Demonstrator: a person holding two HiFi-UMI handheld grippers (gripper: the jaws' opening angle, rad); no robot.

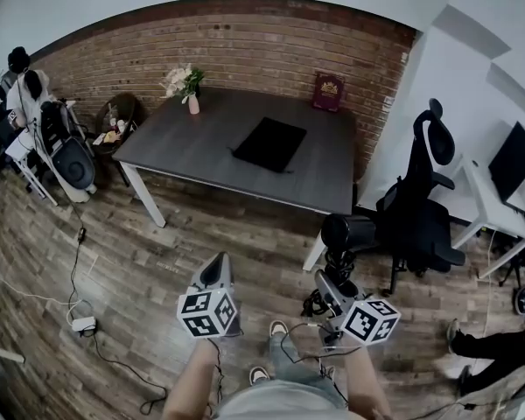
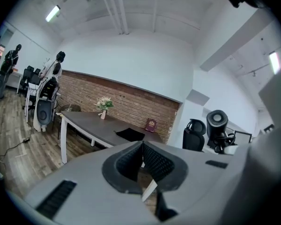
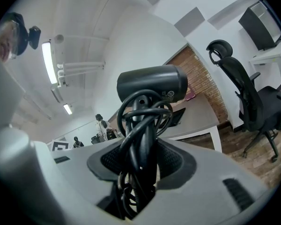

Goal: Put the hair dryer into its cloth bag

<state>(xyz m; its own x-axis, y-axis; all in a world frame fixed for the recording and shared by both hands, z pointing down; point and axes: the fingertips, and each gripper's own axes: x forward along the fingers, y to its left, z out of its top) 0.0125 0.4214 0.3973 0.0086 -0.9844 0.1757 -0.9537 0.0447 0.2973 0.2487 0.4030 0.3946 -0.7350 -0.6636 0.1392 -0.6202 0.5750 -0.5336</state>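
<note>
Early in the task: the matte black plastic hair dryer [image 3: 152,83], glossy cord looped round its handle, stands gripped in the right claw [image 3: 140,165], well apart from the dark grey wood-grain counter [image 1: 201,151]. The flat, limp black cloth bag [image 1: 269,143] lies there, seemingly unopened. The left claw [image 2: 141,161] is closed, empty; carrying, opening and bagging remain
</note>
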